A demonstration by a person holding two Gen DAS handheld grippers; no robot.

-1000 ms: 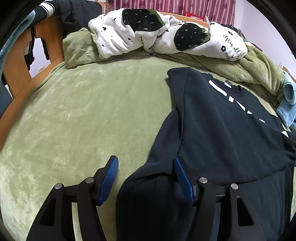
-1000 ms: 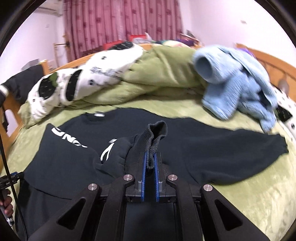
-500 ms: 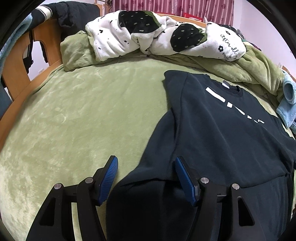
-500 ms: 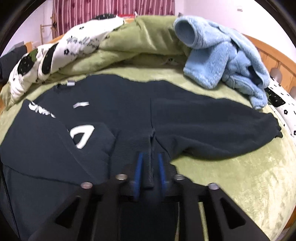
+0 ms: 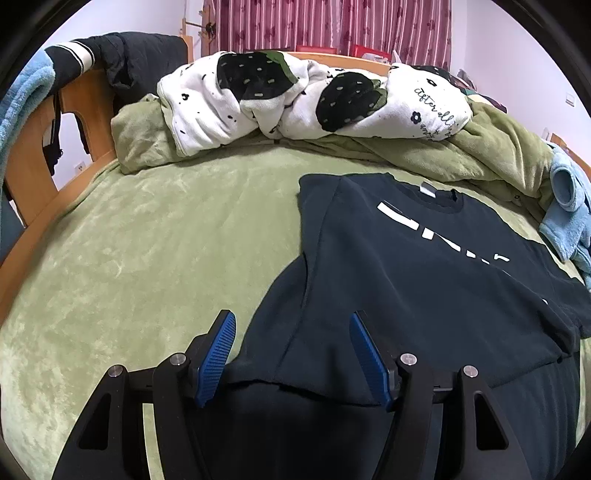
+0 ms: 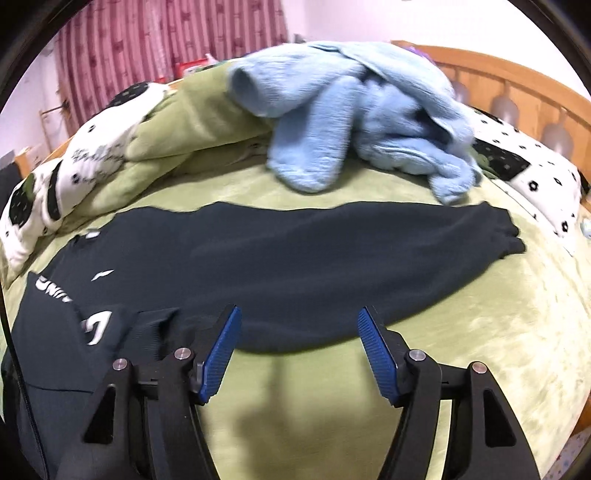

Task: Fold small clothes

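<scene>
Here, my left gripper (image 5: 291, 354) has its fingers parted, gripping nothing, and the near edge of the dark sweatshirt (image 5: 424, 277) lies flat on the bed (image 5: 147, 240) between and just beyond them. Past those fingers the sweatshirt's folded-in left side spreads away towards its collar and white lettering. My right gripper (image 6: 299, 350) has just been opening; its fingers stand apart with only green bed cover between them, nothing held. Just off its left finger lies the ribbed cuff (image 6: 151, 332), resting on the sweatshirt's front. Beyond both right fingers the other sleeve (image 6: 369, 251) stretches out flat to the right. Farther off sits a heap of light blue fleece (image 6: 354, 122), and behind my left fingers a white spotted blanket (image 5: 295, 99) with the pink curtain (image 5: 325, 22) beyond.
</scene>
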